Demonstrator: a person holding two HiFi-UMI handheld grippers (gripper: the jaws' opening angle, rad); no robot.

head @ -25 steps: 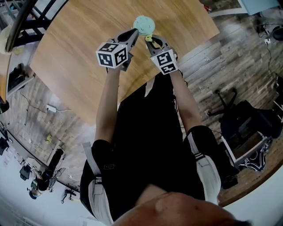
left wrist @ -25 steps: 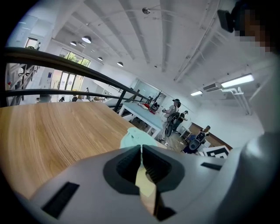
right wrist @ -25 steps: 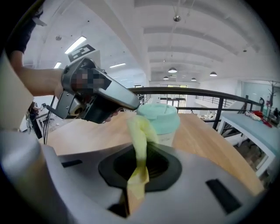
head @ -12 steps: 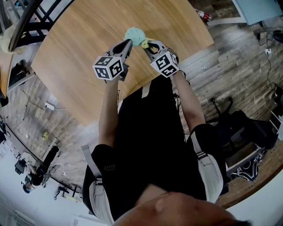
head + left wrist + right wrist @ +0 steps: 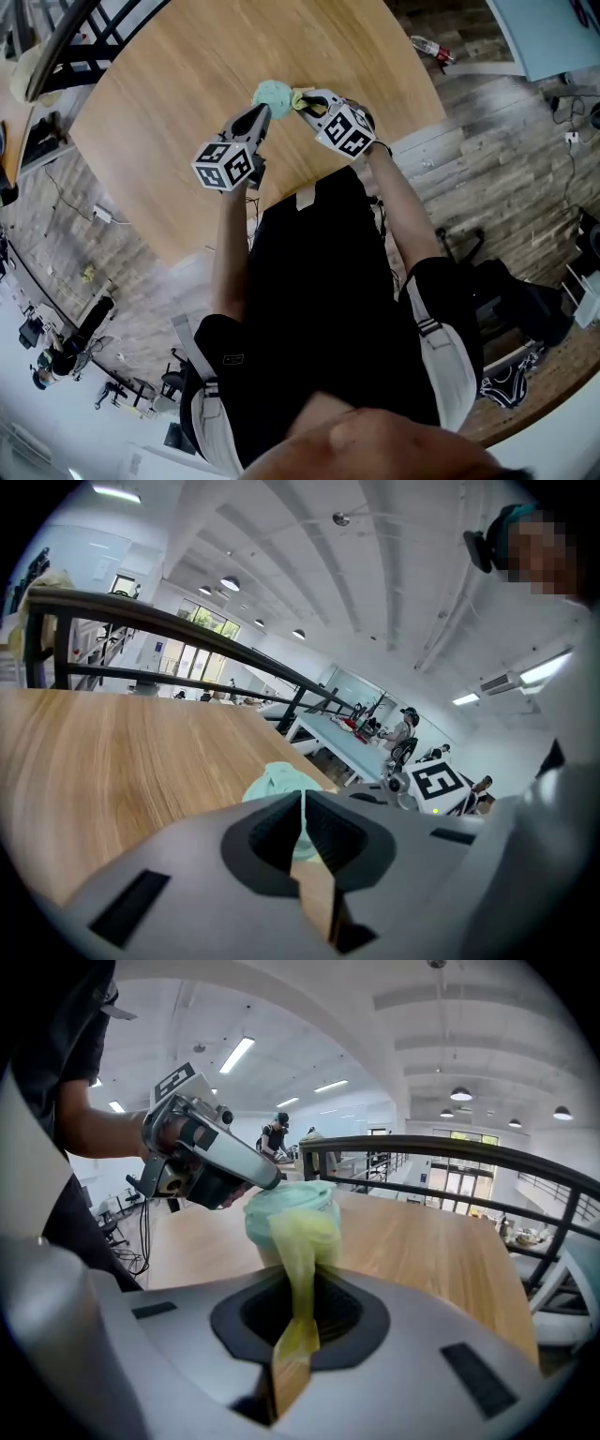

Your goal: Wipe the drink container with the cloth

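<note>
Now we have both forearms stretched forward over the wooden table's (image 5: 169,84) near edge, with the grippers angled in toward each other. Our right gripper (image 5: 306,99) is clamped on the yellow cloth (image 5: 298,1241), which drapes against the mint-lidded drink cup (image 5: 272,93). Our left gripper (image 5: 260,113), jaws pressed together on nothing, points at the cup's side.

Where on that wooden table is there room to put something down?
Nearly all of the light wooden table is bare: the wide stretch from the pale green drink container out to the black railing. It is crowded only at the near edge, where the left gripper and the right gripper, holding a yellow cloth, flank the container.
</note>
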